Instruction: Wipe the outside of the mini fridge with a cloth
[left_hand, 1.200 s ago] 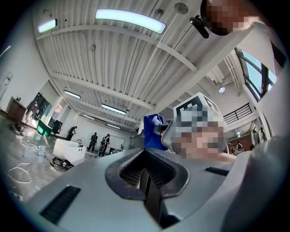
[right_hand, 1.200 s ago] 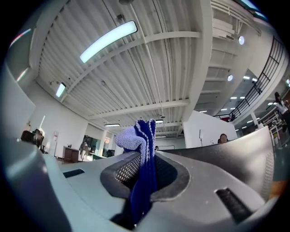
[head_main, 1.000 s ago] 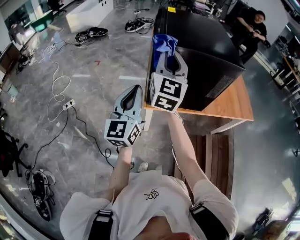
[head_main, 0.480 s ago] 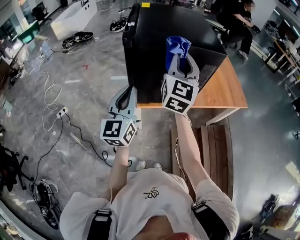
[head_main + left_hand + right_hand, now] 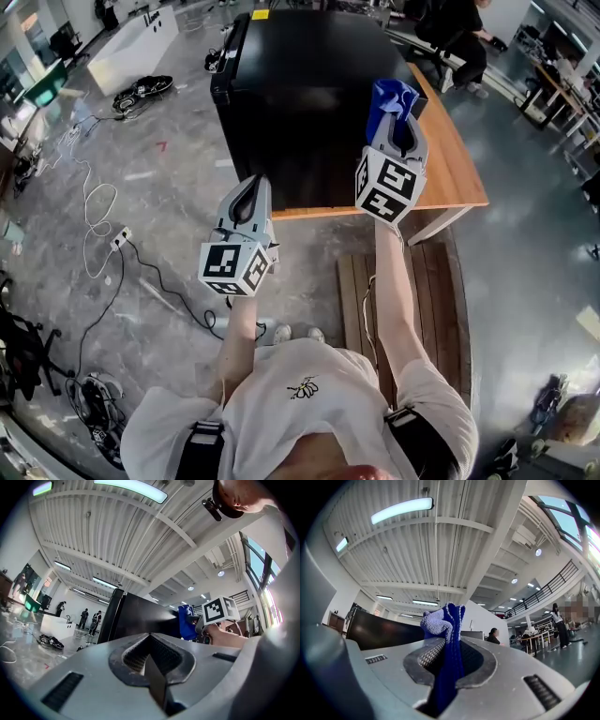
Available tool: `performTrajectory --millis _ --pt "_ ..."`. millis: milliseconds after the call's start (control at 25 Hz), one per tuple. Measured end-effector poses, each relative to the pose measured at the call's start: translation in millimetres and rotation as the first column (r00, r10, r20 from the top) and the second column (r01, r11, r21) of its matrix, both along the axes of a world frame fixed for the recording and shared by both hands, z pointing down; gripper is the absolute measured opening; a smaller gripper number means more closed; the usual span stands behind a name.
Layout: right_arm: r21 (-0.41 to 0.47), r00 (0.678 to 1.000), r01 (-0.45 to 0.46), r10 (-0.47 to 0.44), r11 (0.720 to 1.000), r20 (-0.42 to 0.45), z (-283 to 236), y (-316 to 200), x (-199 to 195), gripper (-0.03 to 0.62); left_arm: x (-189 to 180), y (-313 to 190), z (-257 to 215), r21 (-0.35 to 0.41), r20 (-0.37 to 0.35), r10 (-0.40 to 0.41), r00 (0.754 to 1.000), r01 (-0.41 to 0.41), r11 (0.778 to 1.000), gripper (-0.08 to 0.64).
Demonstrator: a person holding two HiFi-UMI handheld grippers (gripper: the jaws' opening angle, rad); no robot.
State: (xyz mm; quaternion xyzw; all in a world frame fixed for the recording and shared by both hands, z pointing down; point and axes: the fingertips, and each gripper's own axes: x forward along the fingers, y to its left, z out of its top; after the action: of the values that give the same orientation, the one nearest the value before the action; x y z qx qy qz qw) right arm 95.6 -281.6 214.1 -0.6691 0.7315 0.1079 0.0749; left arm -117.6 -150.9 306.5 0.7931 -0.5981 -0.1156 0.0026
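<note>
Cloth grip comes first. My right gripper (image 5: pixel 446 665) is clamped on the blue cloth (image 5: pixel 449 630), which runs down between the jaws and bunches into a wad just past the tips. That wad is what should meet the fridge, so I judge I should lead with it and keep the grey jaw faces off the panel.

My left gripper (image 5: pixel 151 654) has its jaws pressed together with nothing between them. It hangs lower and nearer to me than the right one, in front of the wooden table (image 5: pixel 456 180) edge. I judge its best use is to brace the fridge so that it does not slide while I rub.

Beyond the grippers, the black mini fridge (image 5: pixel 309 84) stands on the table, its near face almost at the table's near edge. From the head view the cloth sits up by the fridge's right-hand top corner. I cannot tell whether it touches the casing yet.

To wipe well, I would lay the wad flat on the panel, press lightly and pull in long overlapping strokes from the top down. Each outer face needs the same treatment.

Past the table, a seated person (image 5: pixel 457 26) is at the far end. Cables (image 5: pixel 98 220) trail over the grey floor on my left.
</note>
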Motion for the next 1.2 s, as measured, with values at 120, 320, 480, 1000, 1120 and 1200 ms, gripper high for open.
performTrajectory --millis 120,320,480,1000,1120,1200 --pt "-0.008 0.999 -0.031 0.031 0.999 0.011 1.3 -5.3 24.4 0.061 6.2 -3.3 -0.1 -0.002 0.004 0.004 1.000 -0.004 1.000 0.005" --pt "-0.023 0.994 -0.093 0.094 0.995 0.047 3.5 -13.4 62.1 0.061 13.5 -5.1 1.1 -0.007 0.009 0.009 1.000 -0.009 1.000 0.005" --pt "-0.031 0.990 -0.125 0.127 0.992 0.066 2.9 -17.3 81.7 0.061 13.5 -4.9 1.8 -0.011 0.013 0.002 1.000 -0.002 1.000 0.005" --pt "0.021 0.980 -0.062 0.057 0.998 0.189 -4.7 37.6 81.9 0.061 4.4 5.0 3.5 -0.020 0.026 -0.024 0.999 0.025 1.000 0.005" --pt "0.023 0.962 0.066 -0.069 0.998 0.265 2.8 51.5 40.4 0.061 -5.0 6.7 5.1 -0.026 0.029 -0.043 0.999 0.043 0.999 0.005" --pt "0.016 0.936 0.175 -0.172 0.984 0.309 10.2 55.0 -1.6 0.061 -16.1 9.0 5.6 -0.030 0.029 -0.065 0.997 0.066 0.997 0.005"
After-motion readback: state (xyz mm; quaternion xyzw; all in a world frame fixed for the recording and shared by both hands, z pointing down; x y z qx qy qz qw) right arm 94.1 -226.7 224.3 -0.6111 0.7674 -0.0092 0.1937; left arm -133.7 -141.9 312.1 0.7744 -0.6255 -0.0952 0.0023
